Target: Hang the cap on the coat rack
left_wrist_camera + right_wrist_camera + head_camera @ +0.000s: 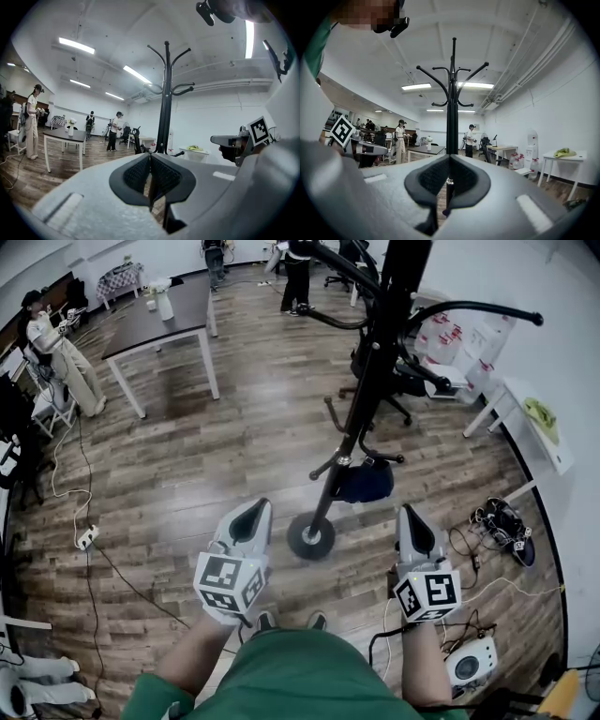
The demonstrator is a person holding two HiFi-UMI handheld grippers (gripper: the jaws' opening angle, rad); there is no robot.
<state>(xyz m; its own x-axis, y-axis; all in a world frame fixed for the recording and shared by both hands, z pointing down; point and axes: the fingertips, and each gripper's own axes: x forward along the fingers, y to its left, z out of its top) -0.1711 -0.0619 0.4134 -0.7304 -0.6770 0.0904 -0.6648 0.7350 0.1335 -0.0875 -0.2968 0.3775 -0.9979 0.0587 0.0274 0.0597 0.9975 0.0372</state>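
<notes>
The cap [366, 482] hangs from a low peg of the rack [370, 381], near its base. The jaws of the left gripper [251, 514] and right gripper [410, 517] are pressed together, empty, well short of the rack. Hanging appears done; hold both grippers clear so the cap is not knocked off its peg.

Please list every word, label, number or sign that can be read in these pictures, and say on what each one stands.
No words or numbers can be read anywhere.
Left cube: black-and-white square markers, patterns only, no letters.
Right cube: the same kind of markers, no letters.
Bottles by the wall: red labels, too small to read.
</notes>
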